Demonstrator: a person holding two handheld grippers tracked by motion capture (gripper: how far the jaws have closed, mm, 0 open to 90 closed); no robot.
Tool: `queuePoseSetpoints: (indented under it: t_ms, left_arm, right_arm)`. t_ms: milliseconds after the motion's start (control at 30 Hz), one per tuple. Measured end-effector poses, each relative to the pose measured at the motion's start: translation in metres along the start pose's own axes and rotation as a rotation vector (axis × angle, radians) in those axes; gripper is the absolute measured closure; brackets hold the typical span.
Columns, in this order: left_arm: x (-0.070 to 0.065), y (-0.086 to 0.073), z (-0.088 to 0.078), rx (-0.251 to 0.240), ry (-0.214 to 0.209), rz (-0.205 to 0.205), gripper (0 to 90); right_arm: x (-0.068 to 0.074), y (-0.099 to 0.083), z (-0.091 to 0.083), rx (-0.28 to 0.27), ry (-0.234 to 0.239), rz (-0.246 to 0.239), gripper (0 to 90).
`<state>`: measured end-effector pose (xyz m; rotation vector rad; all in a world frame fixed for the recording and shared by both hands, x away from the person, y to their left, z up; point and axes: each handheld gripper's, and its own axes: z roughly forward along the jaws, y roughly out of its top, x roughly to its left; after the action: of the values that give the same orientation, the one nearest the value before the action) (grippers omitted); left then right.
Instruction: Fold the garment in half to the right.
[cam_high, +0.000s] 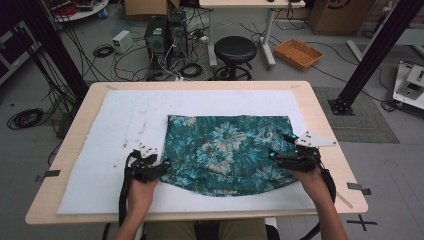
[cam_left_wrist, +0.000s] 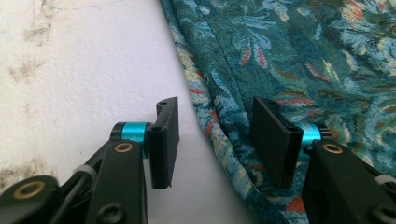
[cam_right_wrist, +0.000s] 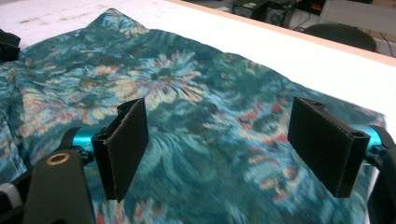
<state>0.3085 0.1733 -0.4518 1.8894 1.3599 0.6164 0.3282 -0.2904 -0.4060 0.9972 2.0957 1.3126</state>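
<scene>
Light wood is showing around the rim of the table (cam_high: 320, 115), which is carrying a white pad (cam_high: 115, 125) that is covering nearly all of its top. On this pad the teal flowered cloth (cam_high: 225, 150) is lying flat, a little toward the right and the near side, probably so that both hands are reaching its two ends with ease. To the left of the cloth much bare pad is staying free for spreading or folding; on the right, the cloth is ending close to the pad's edge, so room there is small. The left gripper (cam_left_wrist: 217, 140) is sitting over the cloth's left hem with its jaws half apart, one on the pad and one on the cloth, not pressing yet. The right gripper (cam_right_wrist: 233, 149) is hovering over the right part of the cloth with jaws wide, gripping nothing.
</scene>
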Motion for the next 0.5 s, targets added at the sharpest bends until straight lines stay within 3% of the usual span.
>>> queuePoseSetpoints:
  t_ms: [300,367,500]
  left_arm:
    - [0.001,-0.002,-0.003,0.002,-0.028,-0.003,62.6]
    - [-0.001,-0.003,-0.004,0.002,-0.036,0.025,68.0]
    - [-0.005,-0.004,-0.005,0.003,-0.061,0.044,81.6]
  right_arm:
    - [0.017,0.024,0.024,-0.001,0.043,-0.029,20.7]
    - [0.023,0.035,0.035,0.011,0.067,-0.045,20.6]
    - [0.031,0.051,0.051,0.031,0.098,-0.074,20.6]
